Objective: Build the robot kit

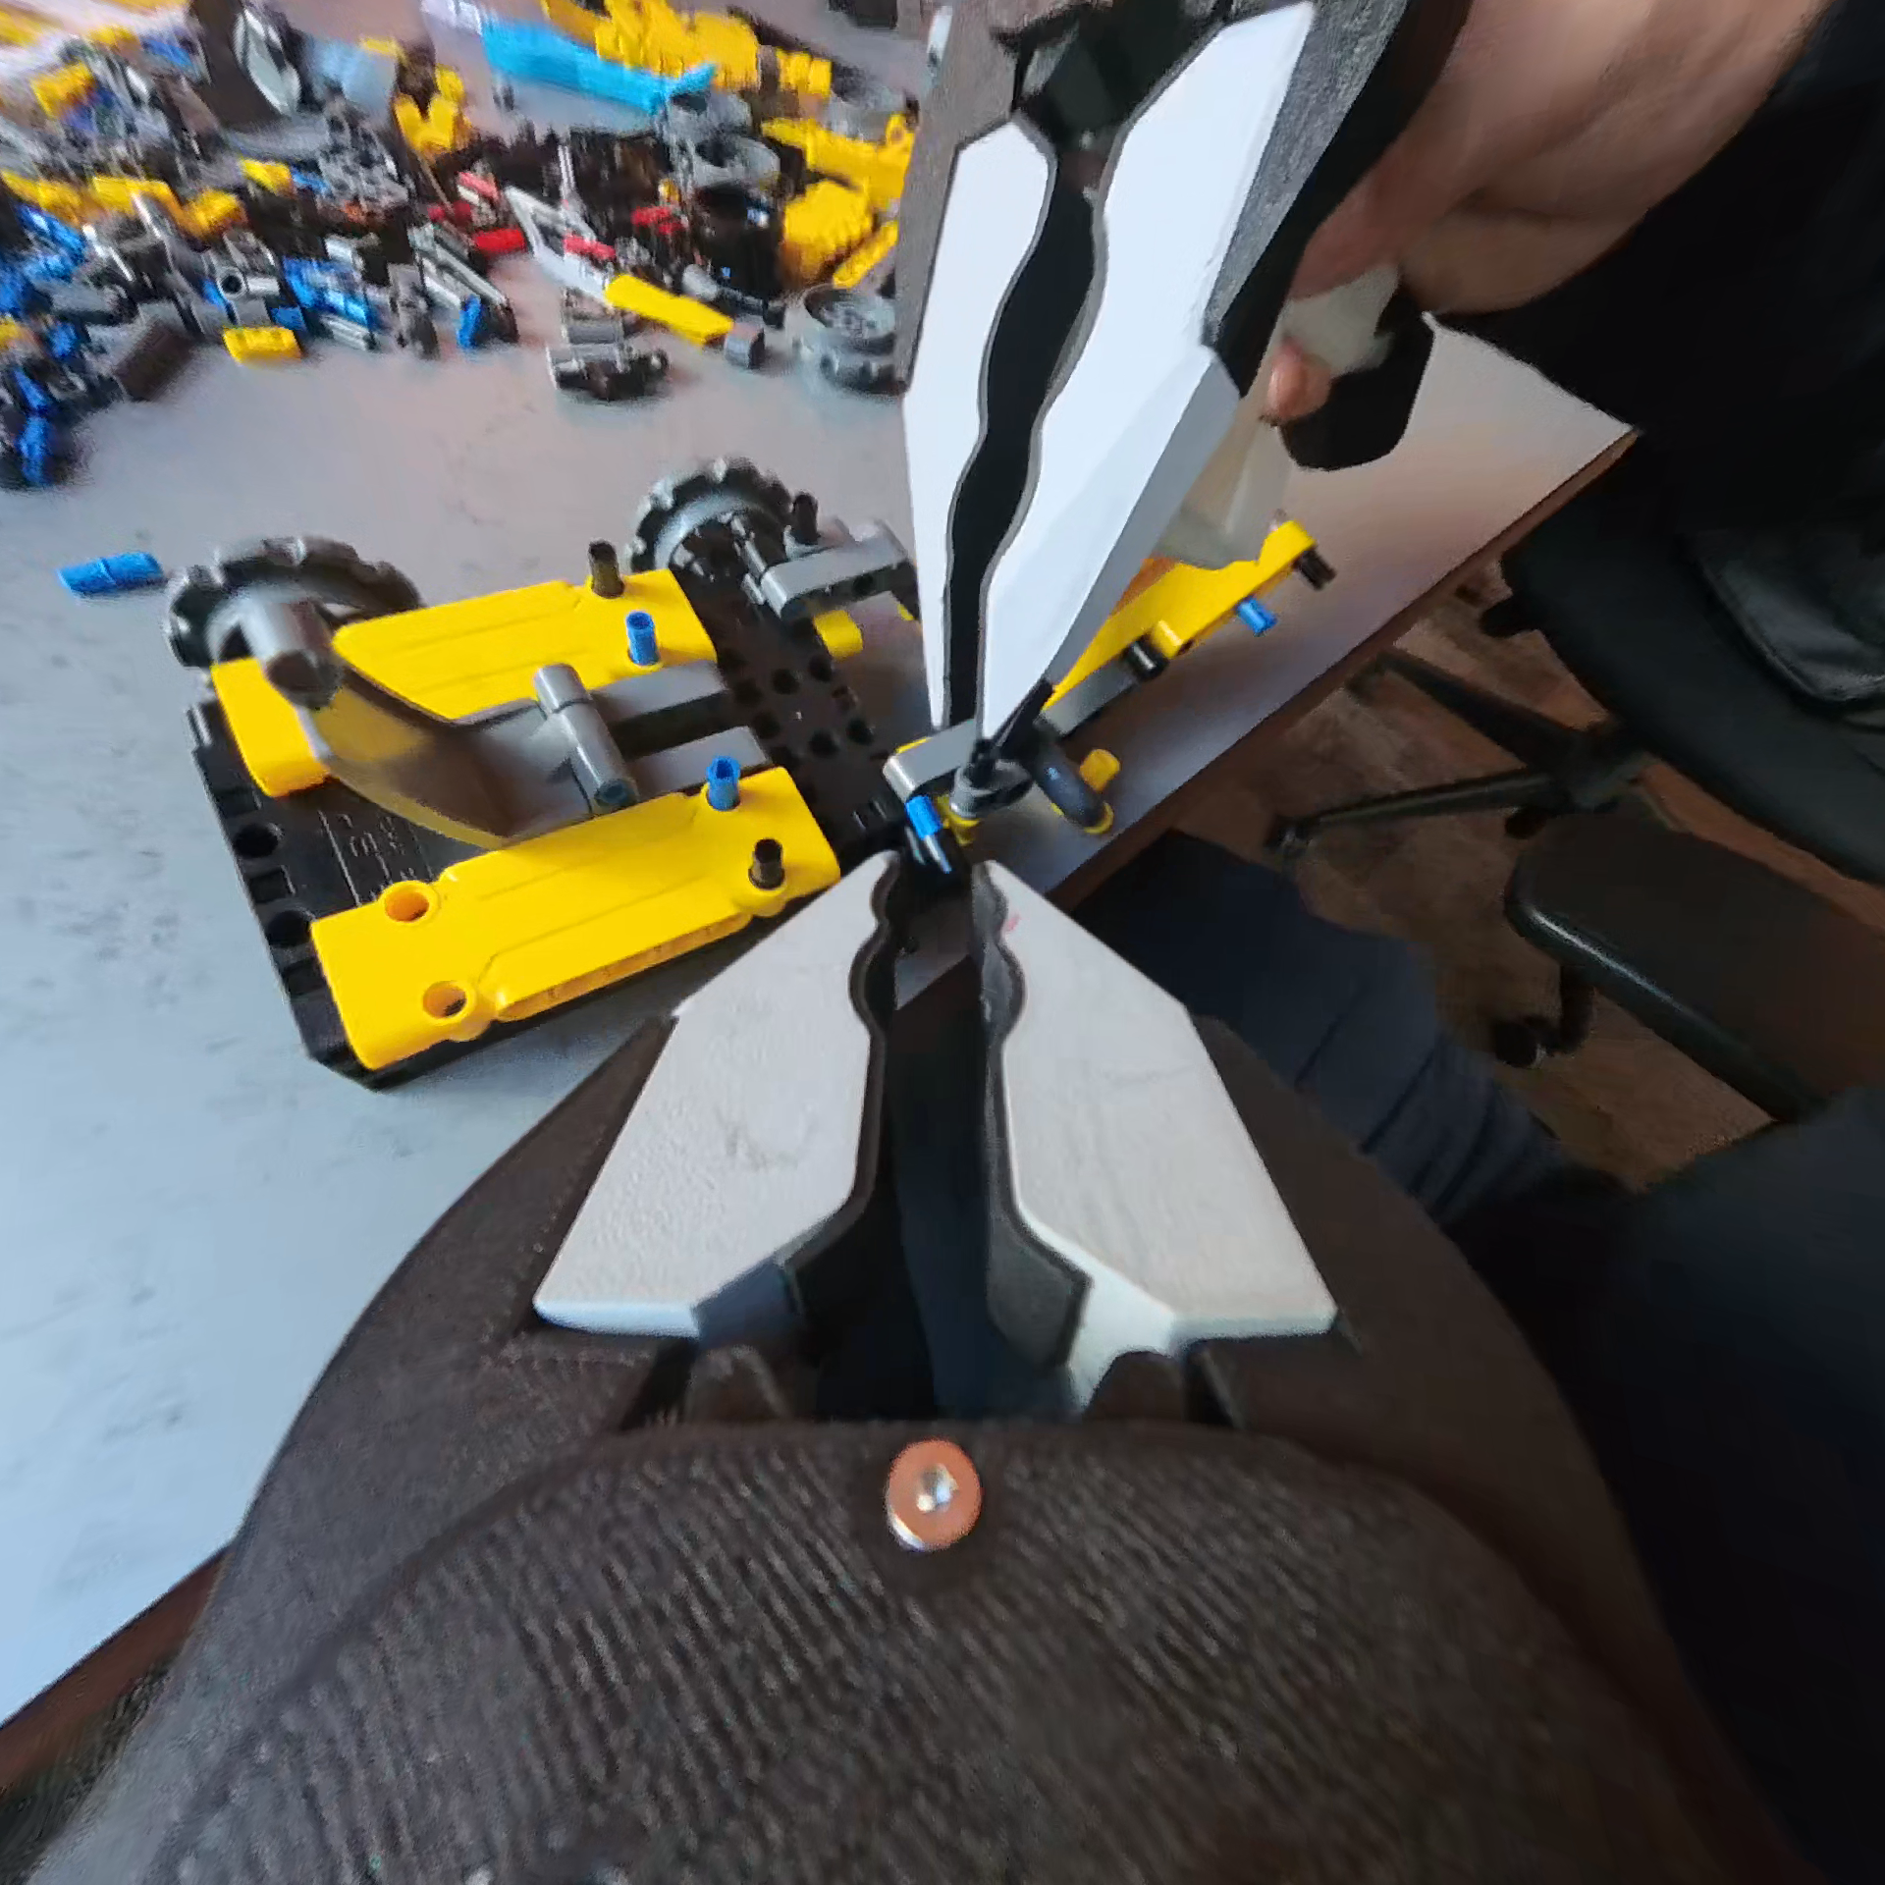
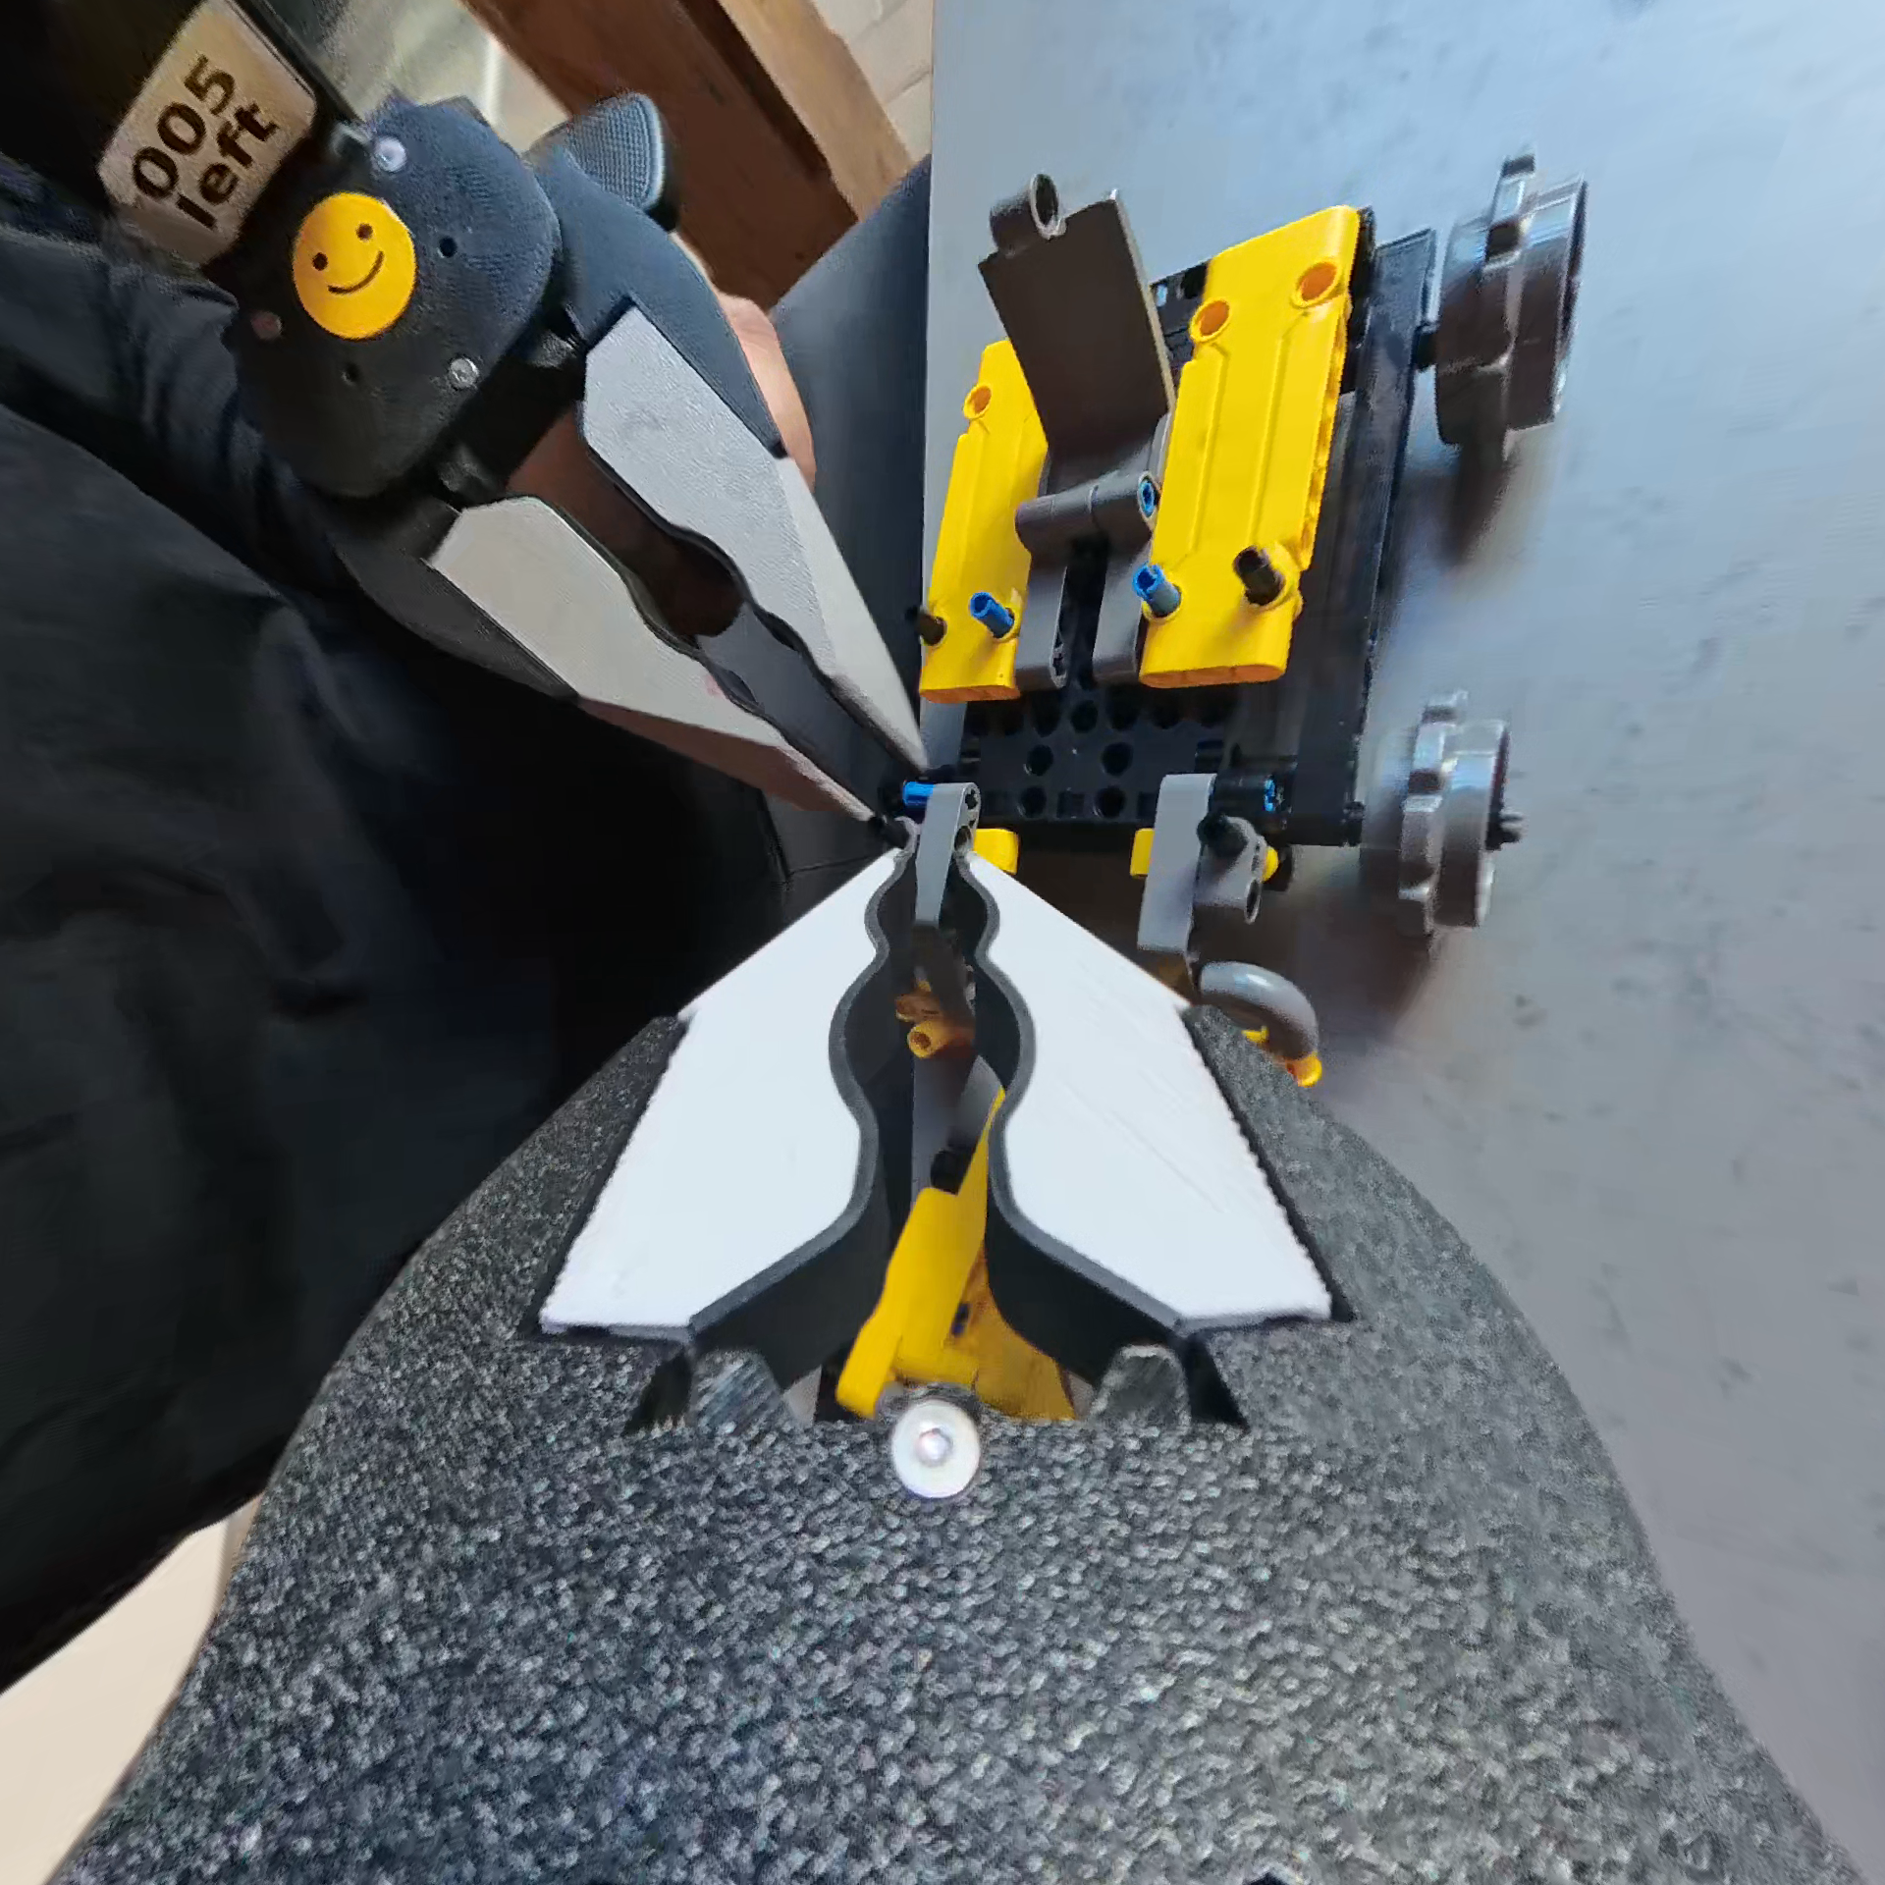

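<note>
My right tool (image 2: 933, 867) is clamped on a yellow-and-grey brick sub-assembly (image 2: 918, 1285), held at the desk (image 1: 204, 1173) edge. My left tool (image 1: 933, 867) is pinched narrow on a small blue-tipped pin (image 1: 923, 821) at that sub-assembly's grey beam end. The yellow wheeled chassis (image 1: 530, 806) lies just beside; loose bricks (image 1: 408, 204) are heaped well behind.

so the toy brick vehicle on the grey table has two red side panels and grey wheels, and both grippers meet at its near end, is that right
Not quite: the two side panels on the toy brick vehicle are yellow, not red, as the right wrist view shows. The rest holds: grey wheels, grey table, and the left gripper and right gripper meet at its near end.
</note>
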The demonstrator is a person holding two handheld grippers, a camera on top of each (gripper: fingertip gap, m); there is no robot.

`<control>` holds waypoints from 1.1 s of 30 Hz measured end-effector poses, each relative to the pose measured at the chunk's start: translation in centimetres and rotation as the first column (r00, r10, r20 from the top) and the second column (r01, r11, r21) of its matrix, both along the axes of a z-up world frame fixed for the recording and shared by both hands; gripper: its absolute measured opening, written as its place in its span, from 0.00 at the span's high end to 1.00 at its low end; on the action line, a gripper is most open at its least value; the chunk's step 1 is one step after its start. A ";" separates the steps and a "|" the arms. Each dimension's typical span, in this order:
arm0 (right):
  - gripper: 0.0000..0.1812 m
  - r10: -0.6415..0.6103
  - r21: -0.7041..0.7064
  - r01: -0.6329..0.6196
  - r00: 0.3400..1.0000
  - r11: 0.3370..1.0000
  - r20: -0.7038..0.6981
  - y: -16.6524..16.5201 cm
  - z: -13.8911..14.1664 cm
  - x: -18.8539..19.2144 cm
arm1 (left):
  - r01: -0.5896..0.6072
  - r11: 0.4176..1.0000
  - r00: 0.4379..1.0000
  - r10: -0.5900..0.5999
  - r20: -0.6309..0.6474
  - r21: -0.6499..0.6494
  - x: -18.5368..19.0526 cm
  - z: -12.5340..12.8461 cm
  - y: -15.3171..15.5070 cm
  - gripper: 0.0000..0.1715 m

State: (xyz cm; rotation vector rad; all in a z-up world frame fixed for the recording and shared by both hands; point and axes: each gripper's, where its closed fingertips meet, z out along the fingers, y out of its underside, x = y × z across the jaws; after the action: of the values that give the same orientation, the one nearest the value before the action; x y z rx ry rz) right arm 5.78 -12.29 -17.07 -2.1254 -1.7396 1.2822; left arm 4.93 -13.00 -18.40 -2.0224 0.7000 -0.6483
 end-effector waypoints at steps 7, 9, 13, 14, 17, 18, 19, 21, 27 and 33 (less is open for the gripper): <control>0.96 0.005 -0.034 -0.004 1.000 0.999 0.005 -0.3 -0.1 -0.9 | -0.010 0.999 1.000 0.011 -0.014 0.034 -0.7 0.1 -0.2 0.96; 0.96 -0.005 -0.059 0.005 1.000 0.998 0.011 -0.4 -0.1 -1.0 | -0.003 0.999 1.000 0.004 -0.030 0.044 -0.7 0.1 -0.2 0.96; 0.98 -0.033 -0.107 0.034 0.999 0.994 0.014 -0.3 -0.1 -1.2 | 0.015 0.998 0.999 -0.012 -0.052 0.059 -0.6 0.1 -0.2 0.96; 0.98 -0.037 -0.103 0.038 0.999 0.994 0.014 -0.3 -0.1 -1.3 | 0.017 0.998 0.999 -0.014 -0.053 0.058 -0.6 0.1 -0.2 0.96; 0.98 -0.041 -0.076 0.042 0.999 0.996 0.020 -0.2 -0.1 -1.3 | 0.018 0.998 0.999 -0.016 -0.040 0.053 -0.6 0.1 -0.1 0.96; 0.98 -0.040 -0.073 0.042 0.999 0.996 0.025 -0.3 -0.1 -1.3 | 0.019 0.998 0.999 -0.017 -0.038 0.056 -0.6 0.1 -0.1 0.96; 0.98 -0.035 -0.070 0.037 0.999 0.997 0.028 -0.3 -0.1 -1.4 | 0.019 0.998 0.999 -0.017 -0.038 0.062 -0.6 0.1 -0.1 0.96; 0.99 -0.022 -0.072 0.025 0.999 0.997 0.039 -0.4 -0.1 -1.5 | 0.015 0.997 0.999 -0.012 -0.043 0.073 -0.7 0.1 -0.1 0.96; 0.99 0.022 -0.049 -0.020 0.998 0.999 0.058 -0.4 -0.2 -1.5 | 0.016 0.993 0.997 -0.007 -0.074 0.117 -0.7 0.1 0.0 0.96; 0.99 0.151 -0.041 -0.149 0.987 0.988 0.053 -0.5 -0.2 -1.6 | 0.059 0.994 0.997 -0.053 -0.064 0.097 -0.7 0.0 -0.2 0.96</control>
State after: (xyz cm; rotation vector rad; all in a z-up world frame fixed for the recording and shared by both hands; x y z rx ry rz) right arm 4.22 -12.83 -17.28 -2.1046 -1.9467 1.3120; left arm 4.24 -13.19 -18.43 -1.9446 0.8120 -0.5746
